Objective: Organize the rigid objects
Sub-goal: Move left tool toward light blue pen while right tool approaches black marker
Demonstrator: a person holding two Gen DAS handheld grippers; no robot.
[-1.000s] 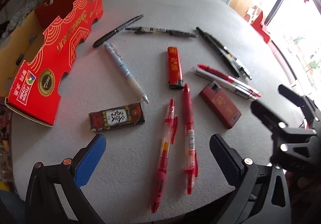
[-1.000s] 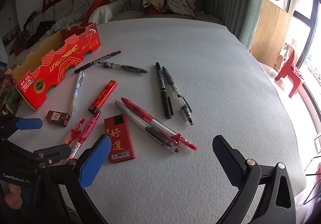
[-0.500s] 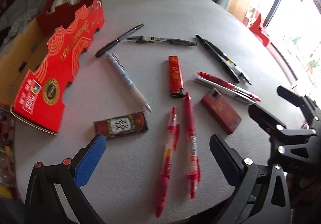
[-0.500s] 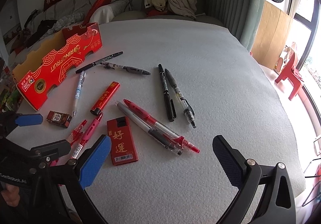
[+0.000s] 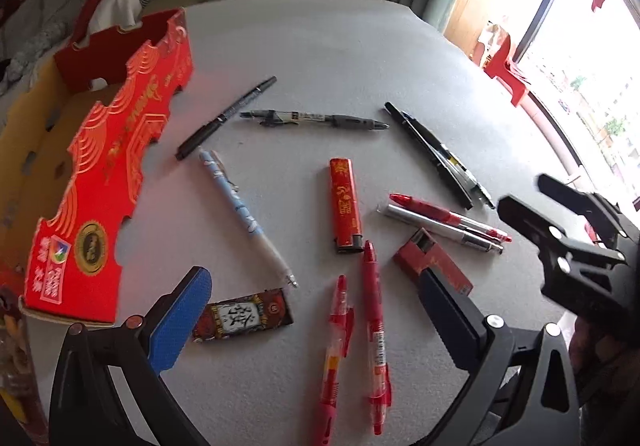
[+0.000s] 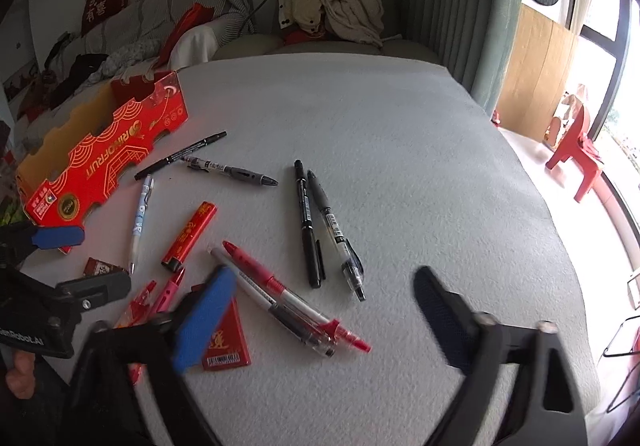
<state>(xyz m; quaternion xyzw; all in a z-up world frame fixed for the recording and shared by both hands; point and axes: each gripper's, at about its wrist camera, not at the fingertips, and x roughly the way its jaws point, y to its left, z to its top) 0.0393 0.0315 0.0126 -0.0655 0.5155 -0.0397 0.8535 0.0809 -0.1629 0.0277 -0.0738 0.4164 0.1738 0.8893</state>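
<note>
A: What is lying at the left?
B: A red scalloped cardboard tray (image 5: 120, 150) is sitting on the grey felt table (image 5: 320, 46); pens and lighters are lying scattered beside it.
A: And the grippers?
B: The left gripper (image 5: 316, 310) is hanging open over two red pens (image 5: 356, 346). The right gripper (image 6: 320, 310) has just been closing, gaping over a red-and-silver pen pair (image 6: 280, 294), gripping nothing.

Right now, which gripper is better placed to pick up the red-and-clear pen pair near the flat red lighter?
Right. The right gripper, whose jaws have just been closing with nothing between them, hangs directly over the pen pair. The left gripper faces the two red pens instead.
</note>
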